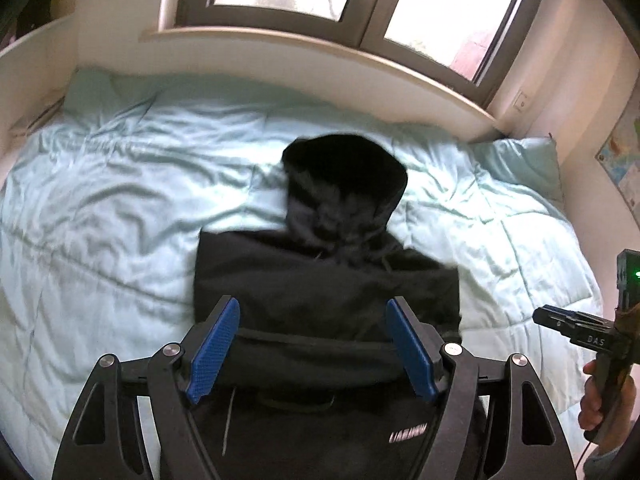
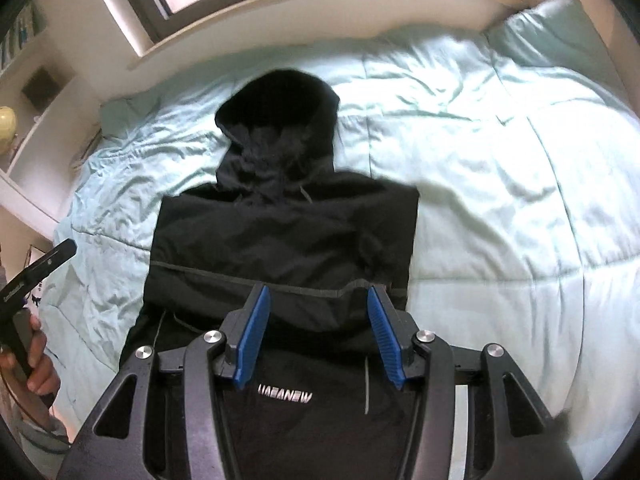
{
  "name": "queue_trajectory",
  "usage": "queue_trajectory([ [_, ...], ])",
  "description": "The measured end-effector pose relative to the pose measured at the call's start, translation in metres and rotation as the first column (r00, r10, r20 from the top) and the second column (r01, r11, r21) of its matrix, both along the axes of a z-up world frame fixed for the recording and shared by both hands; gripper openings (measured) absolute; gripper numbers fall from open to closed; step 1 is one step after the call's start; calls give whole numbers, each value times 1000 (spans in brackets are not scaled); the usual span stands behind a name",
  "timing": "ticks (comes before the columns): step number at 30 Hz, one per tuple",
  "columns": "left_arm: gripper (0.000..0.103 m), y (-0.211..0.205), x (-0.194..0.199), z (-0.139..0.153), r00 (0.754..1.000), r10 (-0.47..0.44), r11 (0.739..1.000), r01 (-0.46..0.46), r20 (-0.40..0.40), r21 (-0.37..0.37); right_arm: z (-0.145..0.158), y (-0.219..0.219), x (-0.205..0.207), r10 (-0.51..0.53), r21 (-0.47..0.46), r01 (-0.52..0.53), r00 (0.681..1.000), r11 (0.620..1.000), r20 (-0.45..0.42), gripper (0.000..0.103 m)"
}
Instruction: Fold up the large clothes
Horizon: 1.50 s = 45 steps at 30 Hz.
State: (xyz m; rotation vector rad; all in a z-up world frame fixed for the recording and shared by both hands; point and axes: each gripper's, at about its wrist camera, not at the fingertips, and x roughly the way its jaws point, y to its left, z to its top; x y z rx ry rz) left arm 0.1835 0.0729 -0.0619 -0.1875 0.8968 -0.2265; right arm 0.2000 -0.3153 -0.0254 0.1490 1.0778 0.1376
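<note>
A black hooded jacket [image 1: 328, 276] lies on the pale blue quilt, its hood pointing toward the window and its sides folded in to a narrow rectangle. It also shows in the right wrist view [image 2: 280, 240], with a white logo near the bottom. My left gripper [image 1: 312, 304] is open and empty, hovering above the jacket's lower part. My right gripper [image 2: 318, 292] is open and empty above the jacket near the logo. The right gripper also shows in the left wrist view [image 1: 544, 316], and the left gripper in the right wrist view [image 2: 68, 248].
The pale blue quilt [image 1: 120, 200] covers the bed. A pillow [image 1: 520, 164] lies at the far right corner. A wooden sill [image 1: 320, 56] and a window run along the far side. Shelves [image 2: 36, 128] stand to the left.
</note>
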Motion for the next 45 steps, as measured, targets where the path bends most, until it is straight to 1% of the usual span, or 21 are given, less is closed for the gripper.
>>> queue_trajectory([
  [4, 78, -15, 53, 4, 1000, -20, 999, 19, 21, 38, -9, -7, 48, -13, 0, 13, 1000, 1000, 22, 60],
  [9, 77, -24, 136, -17, 1000, -13, 997, 13, 7, 82, -47, -6, 124, -68, 17, 68, 998, 998, 4, 62],
  [16, 78, -22, 254, -63, 998, 2, 999, -5, -63, -53, -76, 14, 221, -71, 55, 67, 995, 996, 67, 62],
  [21, 78, -43, 317, -106, 994, 0, 1000, 3, -110, 31, -104, 28, 283, -76, 76, 72, 996, 995, 48, 62],
  [25, 76, -46, 357, -150, 981, 28, 998, -15, -193, 67, -130, 35, 317, -100, 17, 100, 995, 995, 26, 62],
  [26, 74, -46, 366, -158, 978, 37, 997, -21, -206, 80, -139, 36, 327, -109, -4, 109, 994, 994, 16, 62],
  [27, 61, -44, 376, -166, 974, 53, 995, -33, -219, 96, -149, 37, 337, -113, -23, 113, 994, 993, -1, 62],
  [28, 35, -42, 382, -171, 971, 70, 993, -47, -229, 106, -156, 37, 343, -110, -36, 110, 994, 993, -19, 54],
  [29, 21, -33, 390, -177, 964, 89, 995, -72, -249, 75, -163, 34, 348, -109, -56, 106, 993, 993, -36, 33],
  [30, 10, -21, 391, -177, 962, 86, 996, -92, -259, -10, -165, 28, 349, -100, -48, 98, 994, 994, -47, 6],
  [32, 10, 7, 379, -166, 968, 90, 980, -127, -235, -150, -156, 11, 334, -84, 22, 84, 996, 996, 2, 6],
  [33, 10, 24, 367, -158, 973, 68, 960, -124, -221, -253, -151, 4, 324, -68, 43, 67, 997, 997, 24, 6],
  [35, 13, 40, 349, -154, 982, 20, 930, -87, -187, -358, -150, -3, 309, -35, 80, 32, 999, 996, 36, 6],
  [36, 14, 39, 345, -158, 982, 7, 939, -70, -186, -336, -159, -1, 304, -17, 68, 15, 1000, 998, 24, 7],
  [37, 14, 33, 347, -170, 978, 4, 961, -62, -210, -268, -168, 3, 305, -6, 43, 6, 1000, 999, 0, 7],
  [39, 15, 18, 363, -210, 950, 14, 995, -43, -313, -85, -209, 13, 317, 24, -19, -26, 997, 999, -79, 7],
  [40, 20, 13, 368, -226, 937, 10, 998, -28, -348, -47, -226, 15, 323, 32, -19, -34, 993, 999, -115, 6],
  [41, 20, 7, 372, -247, 931, -13, 1000, 1, -364, -31, -248, 16, 329, 43, 5, -43, 987, 999, -157, 6],
  [42, 20, 6, 372, -249, 938, -18, 1000, 9, -345, -28, -258, 14, 332, 42, 30, -37, 986, 999, -161, 6],
  [44, 21, 6, 364, -238, 958, -39, 999, 34, -284, -23, -259, 6, 331, 27, 76, -16, 989, 997, -147, 7],
  [45, 24, 7, 357, -230, 965, -55, 998, 53, -256, -14, -254, 0, 329, 32, 102, -18, 989, 995, -141, 11],
])
